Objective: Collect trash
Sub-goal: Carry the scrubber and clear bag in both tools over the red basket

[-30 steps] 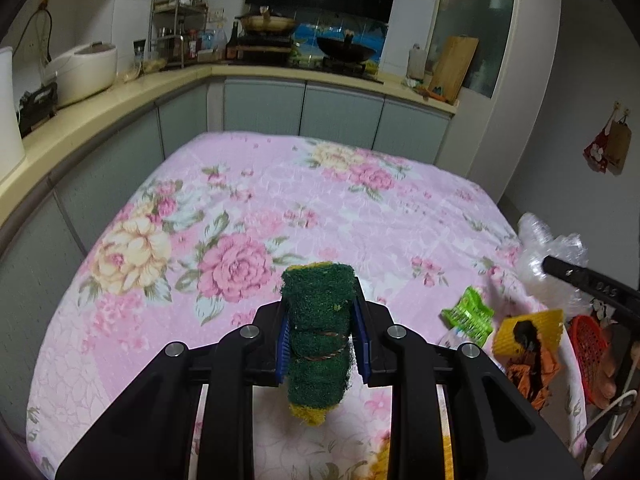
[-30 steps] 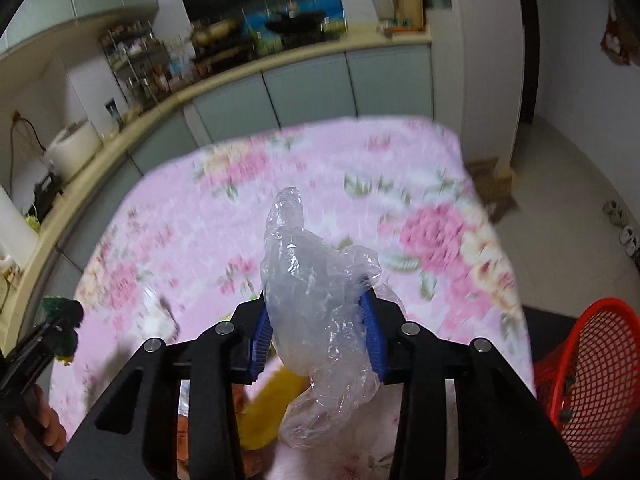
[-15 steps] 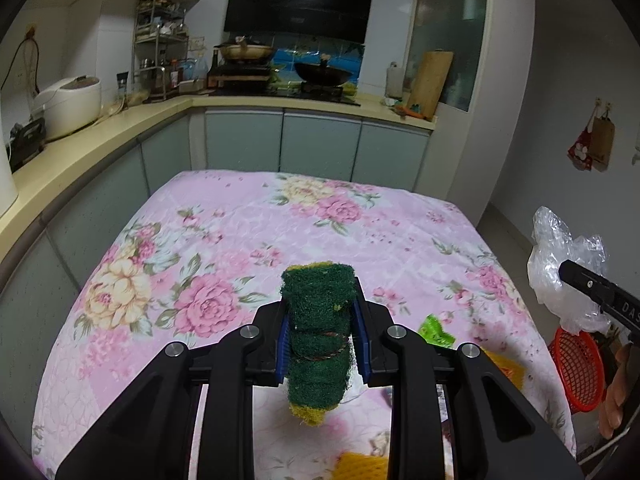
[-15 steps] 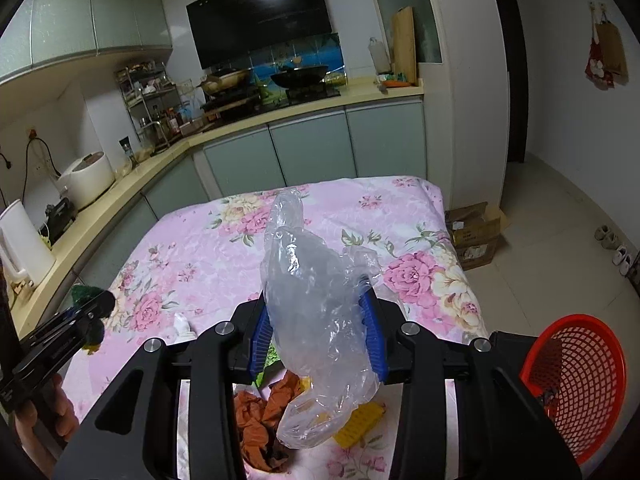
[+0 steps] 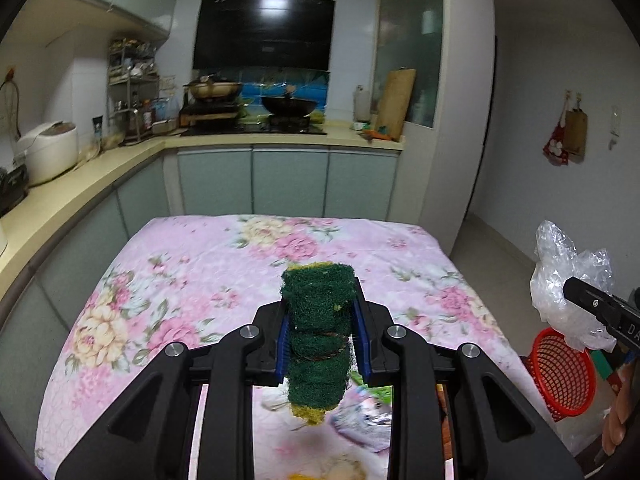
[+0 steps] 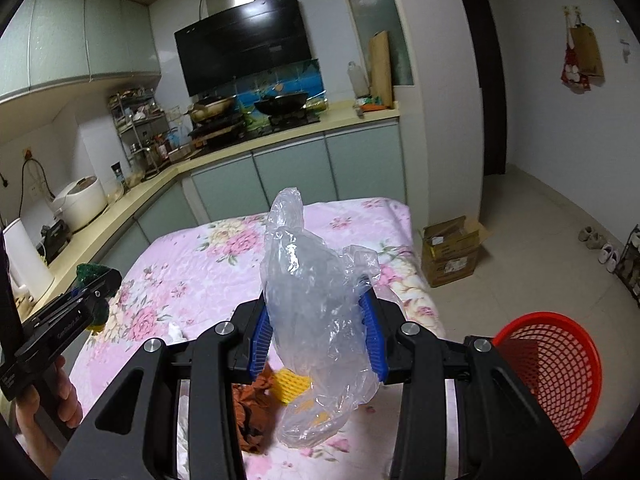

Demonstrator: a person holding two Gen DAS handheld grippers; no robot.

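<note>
Left hand-held gripper (image 5: 320,338) clamps scouring pad (image 5: 318,336) upright; right hand-held gripper (image 6: 318,338) clamps plastic bag (image 6: 316,308) upright.

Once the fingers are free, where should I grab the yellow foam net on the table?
Probably its right half, coming straight down from above: the yellow foam net lies flat on the tablecloth, and the crumpled brown rag crowds its left edge.
</note>
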